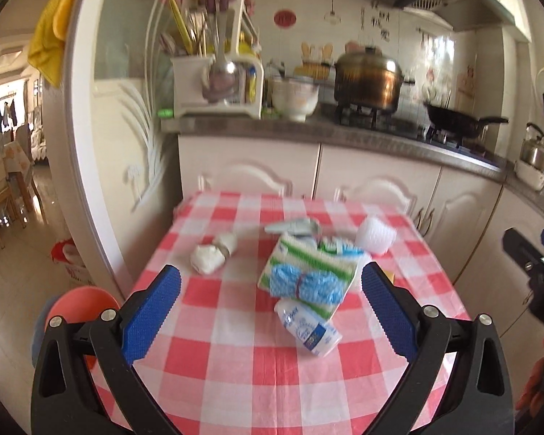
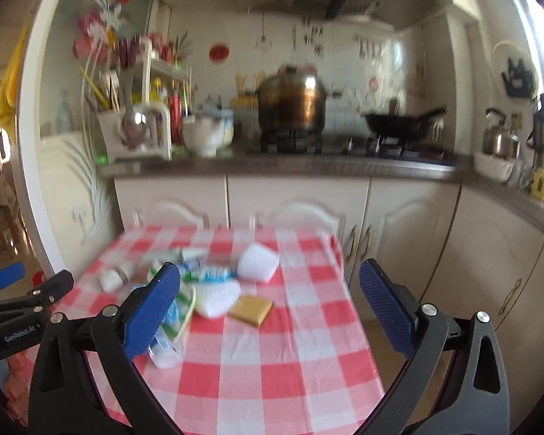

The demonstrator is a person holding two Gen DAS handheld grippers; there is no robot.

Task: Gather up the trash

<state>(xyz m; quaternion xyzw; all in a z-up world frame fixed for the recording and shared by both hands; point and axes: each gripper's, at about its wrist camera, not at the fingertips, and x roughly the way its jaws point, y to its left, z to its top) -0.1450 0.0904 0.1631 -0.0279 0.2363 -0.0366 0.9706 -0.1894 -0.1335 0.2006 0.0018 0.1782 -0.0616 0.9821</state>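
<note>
Both hand-held grippers hang over the near edge of the bench, jaws spread wide and gripping nothing: the left hand-held gripper (image 1: 270,311) faces the middle of the litter, the right hand-held gripper (image 2: 270,308) sits nearer the right edge. Scattered across the red-and-white checked cloth of the bench (image 1: 243,369), the trash clusters toward the centre and the far half. A crushed plastic bottle (image 1: 308,326) lies on its side nearest the near edge, touching a green-and-white tissue packet (image 1: 308,272) with a crumpled blue bag (image 1: 308,286) resting on top. Beyond it lies a flattened pale wrapper (image 1: 293,226); toward the far right corner sits a white foam sleeve (image 1: 375,233), and toward the left edge a wadded white bundle (image 1: 212,257). From the right wrist view a small yellow-brown square (image 2: 252,308) (possibly a sponge or wrapped snack, too blurred to tell) shows just right of a white crumpled piece (image 2: 217,299).

Everything here looks light and yielding. The bottle is likely springy and slick, apt to squirt out of a pinch, so its squashed middle seems the safer hold than the rounded end. The bag and wrapper should crush to almost nothing and may need a deep bite into a fold. The foam sleeve and white wad look soft and easy to grip across the body. No bin is clearly identifiable, though an orange-pink basin (image 1: 83,308) sits off the left edge.
</note>
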